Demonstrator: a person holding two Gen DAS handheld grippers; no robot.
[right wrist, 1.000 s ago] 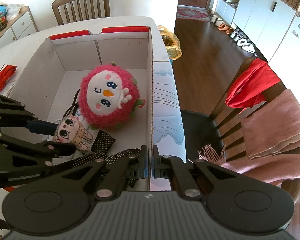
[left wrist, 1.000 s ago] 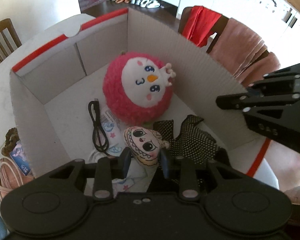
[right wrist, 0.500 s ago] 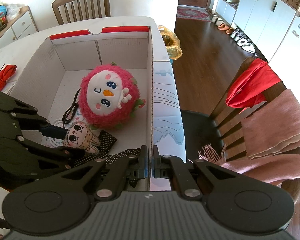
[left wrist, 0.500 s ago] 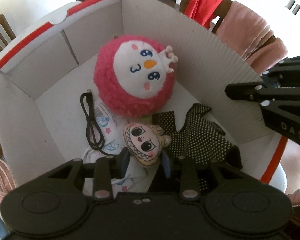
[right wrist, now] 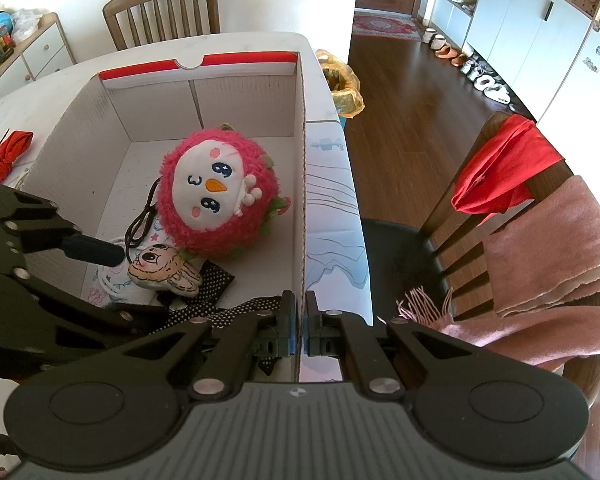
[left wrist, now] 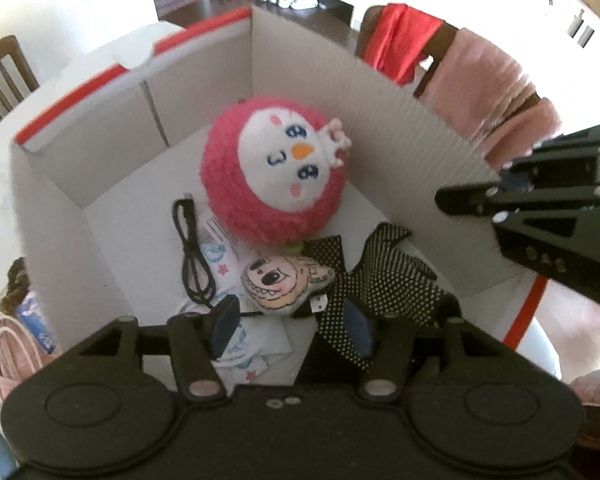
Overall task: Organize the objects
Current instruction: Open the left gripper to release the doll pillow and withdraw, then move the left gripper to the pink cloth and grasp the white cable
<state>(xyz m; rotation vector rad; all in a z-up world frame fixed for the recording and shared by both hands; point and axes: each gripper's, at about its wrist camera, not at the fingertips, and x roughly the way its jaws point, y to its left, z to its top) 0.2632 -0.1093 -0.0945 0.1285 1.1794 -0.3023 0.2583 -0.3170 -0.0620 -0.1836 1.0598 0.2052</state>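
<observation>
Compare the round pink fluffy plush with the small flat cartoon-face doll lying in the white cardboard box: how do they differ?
The round pink fluffy plush is far bigger than the small flat cartoon-face doll. The plush is ball-shaped with shaggy pink fur around a white face and orange beak; the doll is flat, smooth and beige with printed big eyes. The plush sits mid-box; the doll lies nearer the open left gripper. Both are soft toys resting inside the white cardboard box, touching each other.
</observation>
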